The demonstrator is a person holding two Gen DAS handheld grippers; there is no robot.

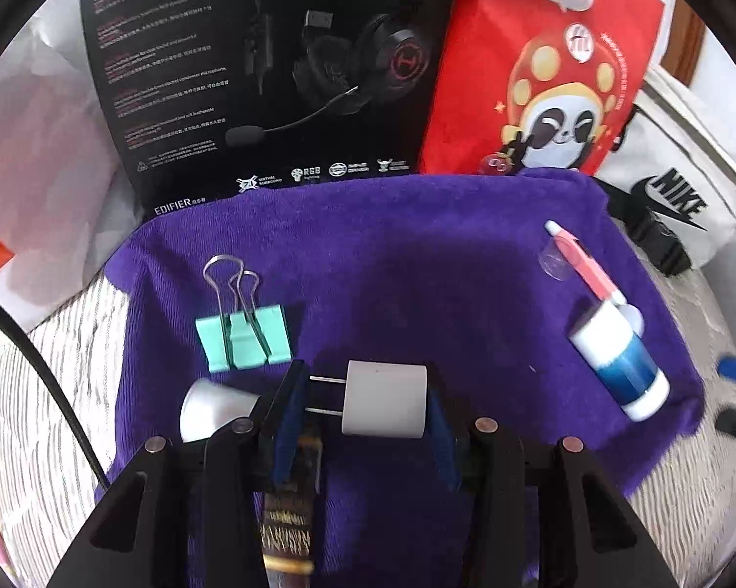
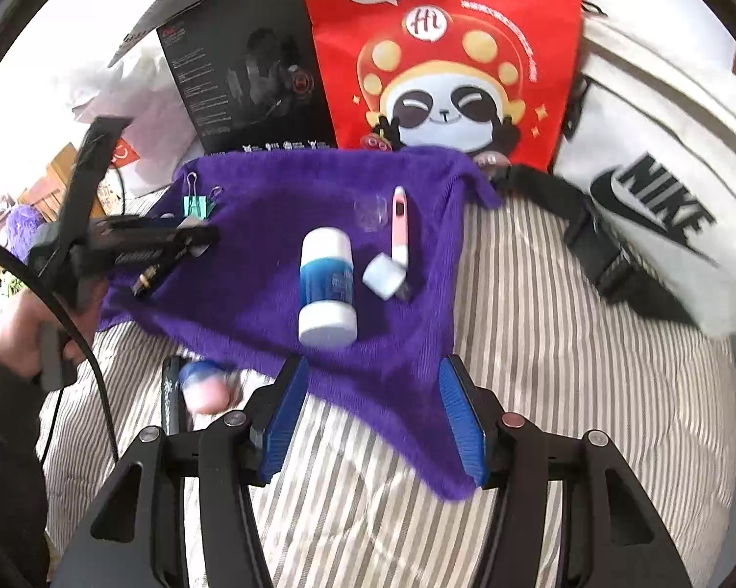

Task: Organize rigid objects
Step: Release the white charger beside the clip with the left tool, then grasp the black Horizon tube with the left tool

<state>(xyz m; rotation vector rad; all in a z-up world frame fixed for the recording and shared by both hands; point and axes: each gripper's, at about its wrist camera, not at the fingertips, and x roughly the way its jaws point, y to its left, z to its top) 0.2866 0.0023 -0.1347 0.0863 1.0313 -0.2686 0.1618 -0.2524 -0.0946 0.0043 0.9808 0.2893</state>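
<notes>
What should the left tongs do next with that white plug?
Probably lower and release it. The left tongs grip the white two-prong charger plug over the purple towel, beside the mint green binder clip, where there's bare cloth.

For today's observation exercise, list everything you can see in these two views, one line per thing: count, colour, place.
cloth: one, purple, on striped bedding
binder clip: one, mint green, cloth's left side
charger: one, white, between left hand-held gripper's fingers
bottle: one, white and blue, lying mid-cloth
pen: one, pink and white, beside bottle
box: one, black, behind cloth
red bag: one, behind cloth
Nike bag: one, white, right
left hand-held gripper: shut on charger
right hand-held gripper: open, empty, at the cloth's near edge
</notes>
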